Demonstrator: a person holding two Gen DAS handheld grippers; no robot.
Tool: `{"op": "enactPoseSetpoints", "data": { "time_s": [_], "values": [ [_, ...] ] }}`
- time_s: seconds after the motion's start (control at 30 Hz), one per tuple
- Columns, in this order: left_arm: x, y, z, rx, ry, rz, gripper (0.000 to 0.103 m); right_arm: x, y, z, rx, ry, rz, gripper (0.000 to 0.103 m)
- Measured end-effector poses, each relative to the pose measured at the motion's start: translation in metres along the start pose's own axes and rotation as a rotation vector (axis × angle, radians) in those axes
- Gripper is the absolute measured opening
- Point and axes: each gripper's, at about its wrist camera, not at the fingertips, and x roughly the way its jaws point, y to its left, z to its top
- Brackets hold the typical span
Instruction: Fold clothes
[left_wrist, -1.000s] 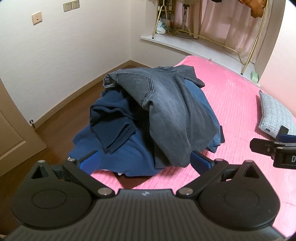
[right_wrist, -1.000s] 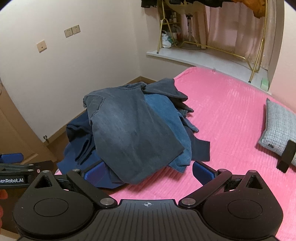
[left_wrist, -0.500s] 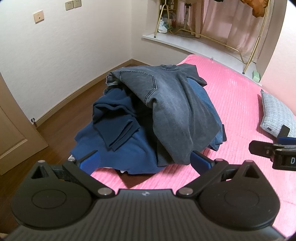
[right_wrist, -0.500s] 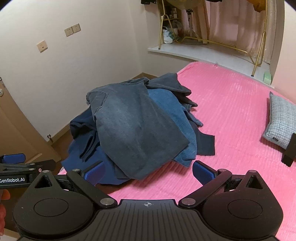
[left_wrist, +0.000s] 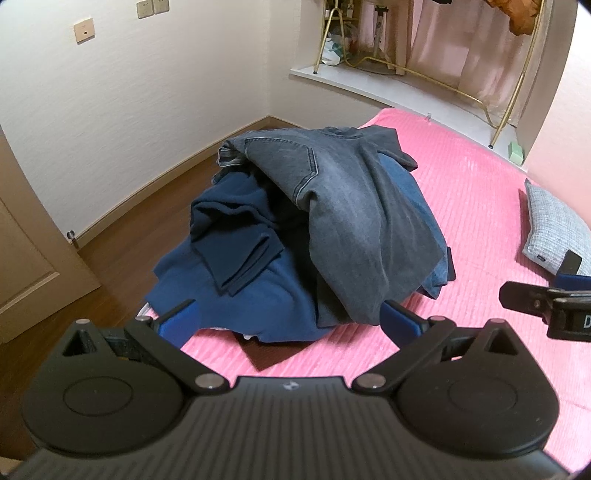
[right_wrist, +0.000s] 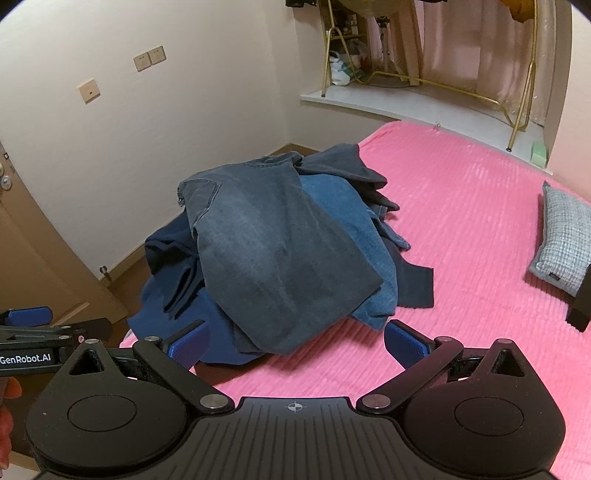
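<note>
A heap of clothes lies on the pink bed (left_wrist: 480, 206) near its left corner. Grey jeans (left_wrist: 351, 206) (right_wrist: 273, 254) drape over the top, with lighter blue jeans (right_wrist: 354, 221) and dark navy garments (left_wrist: 236, 236) beneath. My left gripper (left_wrist: 290, 321) is open, with the heap's near edge showing between its blue pads and nothing held. My right gripper (right_wrist: 295, 345) is open too, just short of the heap over the bed. Each gripper shows at the edge of the other's view.
A grey checked pillow (right_wrist: 565, 243) lies at the bed's right side. Wooden floor (left_wrist: 122, 229) and a white wall run left of the bed, with a door (left_wrist: 22, 258) at the near left. A gold clothes rack (right_wrist: 443, 85) stands on the window ledge behind.
Both grippers have drawn back and risen slightly, so the heap sits a little farther away in both views. The clothes have not moved and both grippers stay open.
</note>
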Motion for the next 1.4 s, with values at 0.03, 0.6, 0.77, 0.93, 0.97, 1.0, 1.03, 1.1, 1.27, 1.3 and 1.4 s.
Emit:
{"op": "enactPoseSetpoints", "data": {
  "time_s": [0.03, 0.6, 0.77, 0.93, 0.97, 1.0, 1.03, 1.1, 1.27, 1.3, 1.4],
  "values": [
    [0.0, -0.001, -0.002, -0.003, 0.002, 0.005, 0.102, 0.0, 0.0, -0.001, -0.003, 0.003, 0.003, 0.103],
    [-0.005, 0.031, -0.017, -0.033, -0.023, 0.176, 0.102, 0.009, 0.021, 0.008, -0.365, -0.138, 0.091, 0.103],
    [0.036, 0.064, 0.019, 0.08, -0.079, 0.173, 0.102, 0.046, 0.058, 0.035, -0.541, -0.171, 0.084, 0.102],
    [0.104, 0.1, 0.064, 0.156, -0.087, 0.094, 0.102, 0.12, 0.107, 0.065, -0.711, -0.133, 0.039, 0.085],
    [0.116, 0.106, 0.071, 0.157, -0.085, 0.072, 0.102, 0.138, 0.116, 0.07, -0.738, -0.113, 0.032, 0.085],
    [0.129, 0.113, 0.079, 0.159, -0.083, 0.05, 0.102, 0.155, 0.124, 0.073, -0.766, -0.091, 0.028, 0.085],
    [0.142, 0.117, 0.084, 0.162, -0.073, 0.03, 0.102, 0.175, 0.134, 0.075, -0.801, -0.071, 0.019, 0.085],
    [0.166, 0.126, 0.095, 0.172, -0.055, -0.009, 0.102, 0.211, 0.149, 0.077, -0.865, -0.027, 0.003, 0.085],
    [0.211, 0.141, 0.108, 0.232, -0.051, -0.086, 0.102, 0.293, 0.172, 0.075, -1.033, 0.074, -0.077, 0.081],
    [0.215, 0.142, 0.11, 0.252, -0.056, -0.088, 0.102, 0.302, 0.172, 0.078, -1.047, 0.089, -0.092, 0.056],
    [0.226, 0.143, 0.119, 0.316, -0.083, -0.094, 0.102, 0.31, 0.163, 0.087, -1.035, 0.121, -0.097, 0.035]
  ]
}}
